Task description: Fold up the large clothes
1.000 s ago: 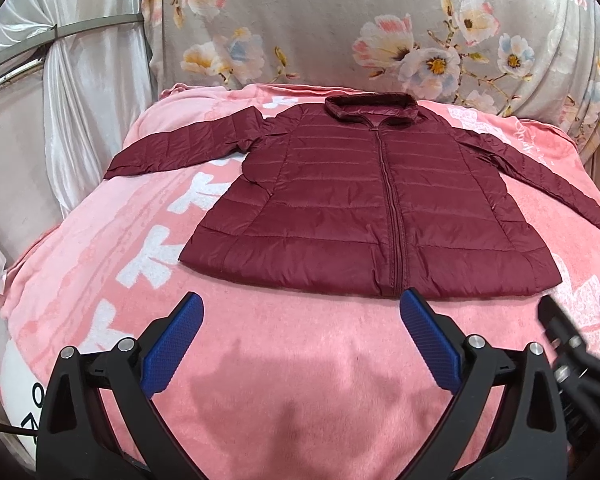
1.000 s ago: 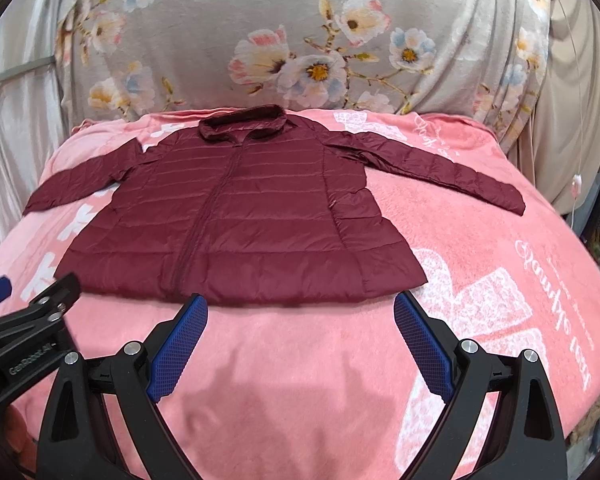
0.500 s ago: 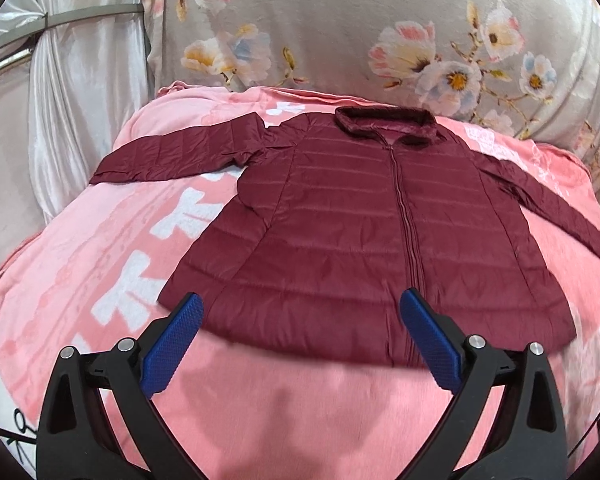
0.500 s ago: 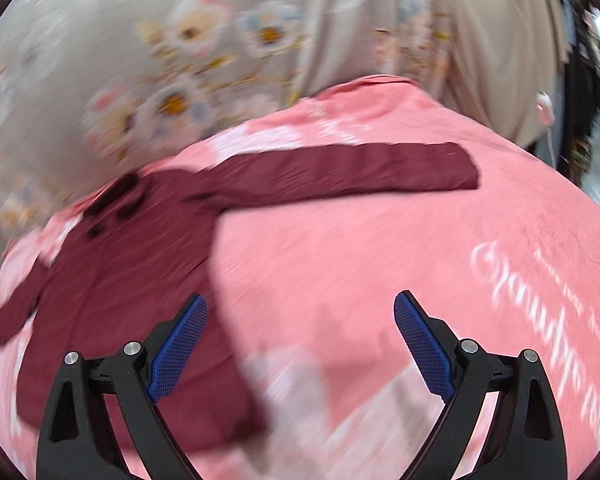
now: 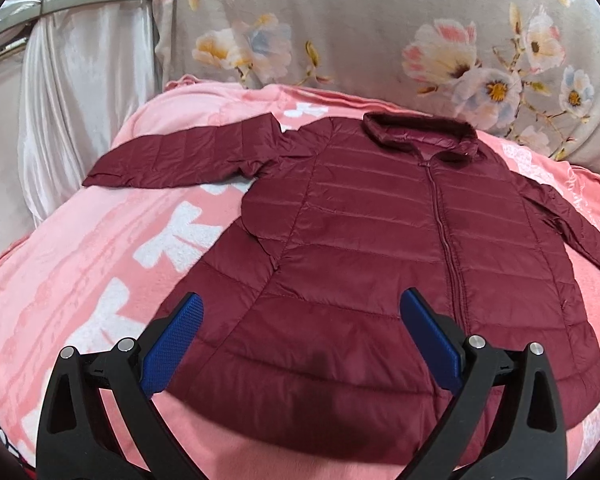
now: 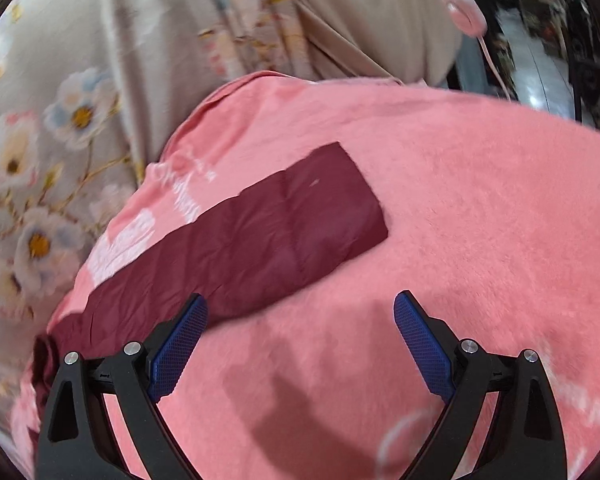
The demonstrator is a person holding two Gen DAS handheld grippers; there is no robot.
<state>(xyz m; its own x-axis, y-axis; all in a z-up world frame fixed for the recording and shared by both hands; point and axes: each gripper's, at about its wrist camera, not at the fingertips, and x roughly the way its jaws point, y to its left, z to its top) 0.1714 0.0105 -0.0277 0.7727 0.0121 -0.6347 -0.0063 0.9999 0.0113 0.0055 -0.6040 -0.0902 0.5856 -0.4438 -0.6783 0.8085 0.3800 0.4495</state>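
A dark red quilted jacket lies flat and zipped on a pink blanket, collar at the far side, both sleeves spread out. My left gripper is open and empty, hovering over the jacket's left hem area. In the right wrist view the jacket's right sleeve stretches from the lower left to its cuff near the middle. My right gripper is open and empty, just in front of that sleeve, above the blanket.
A grey floral cloth hangs behind the bed. A white satin curtain hangs at the left. In the right wrist view a beige drape and a pink corded object hang past the blanket's far edge.
My left gripper has moved forward over the jacket's hem. My right gripper has swung right and forward, from facing the whole jacket to close above the right sleeve.
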